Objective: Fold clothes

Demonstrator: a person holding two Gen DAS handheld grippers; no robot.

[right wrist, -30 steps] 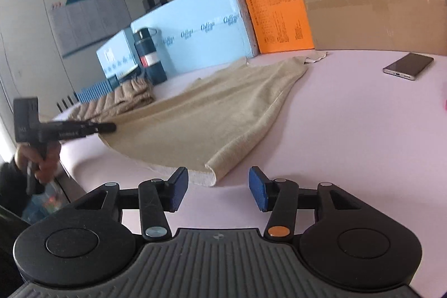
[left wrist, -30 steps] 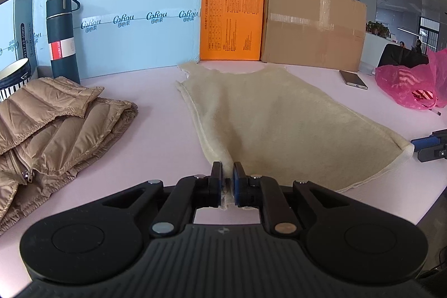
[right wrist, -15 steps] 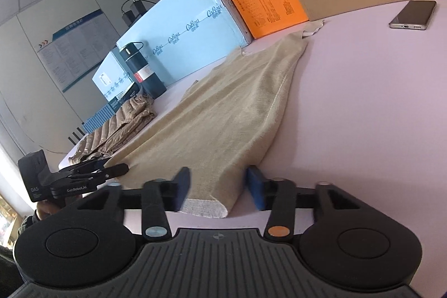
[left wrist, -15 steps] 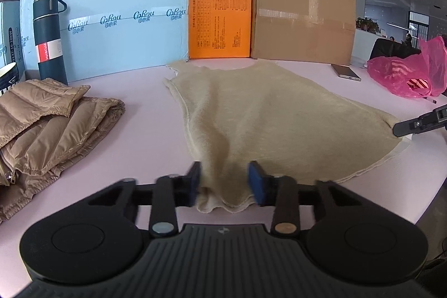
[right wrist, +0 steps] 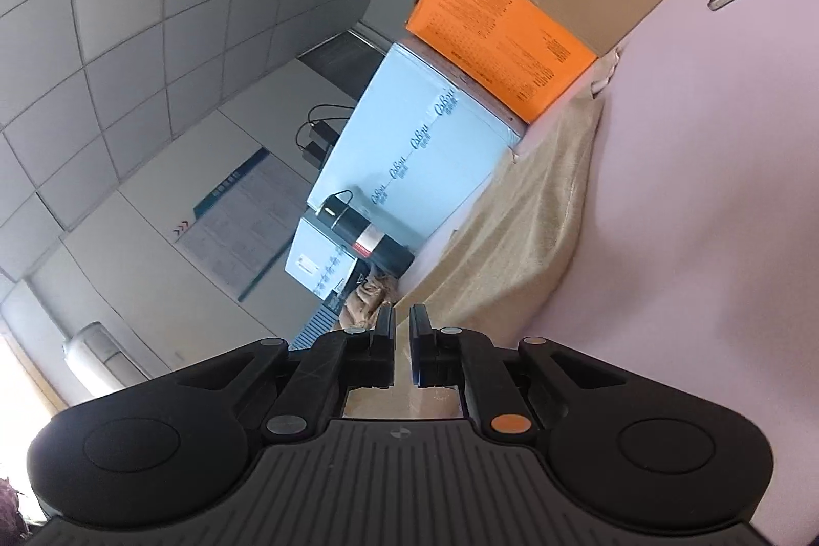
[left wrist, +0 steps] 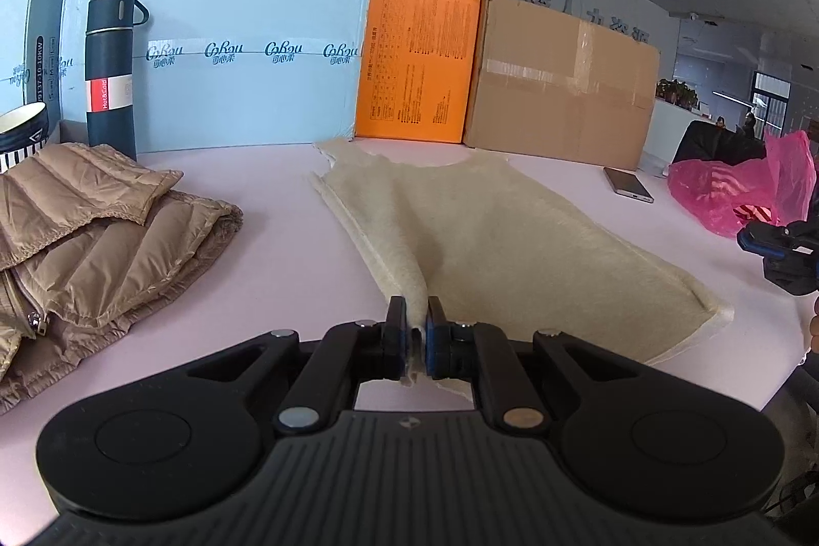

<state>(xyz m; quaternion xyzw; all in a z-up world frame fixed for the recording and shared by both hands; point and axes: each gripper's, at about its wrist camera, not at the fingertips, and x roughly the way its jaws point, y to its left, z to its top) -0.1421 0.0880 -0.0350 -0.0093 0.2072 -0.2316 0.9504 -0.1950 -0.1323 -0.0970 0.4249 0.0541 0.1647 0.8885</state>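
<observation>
only my left camera shows the puffy jacket [left wrist: 102, 239] and pink bag [left wrist: 742, 193]. the cream vest [left wrist: 501, 239] lies flat on the bench [left wrist: 276, 208]. my left claw [left wrist: 417, 331] pinches its near hem. my right claw [right wrist: 402, 341], rolled hard sideways, is closed on the vest's other corner.

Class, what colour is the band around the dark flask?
Red and white band, clearest in the left wrist view.
</observation>
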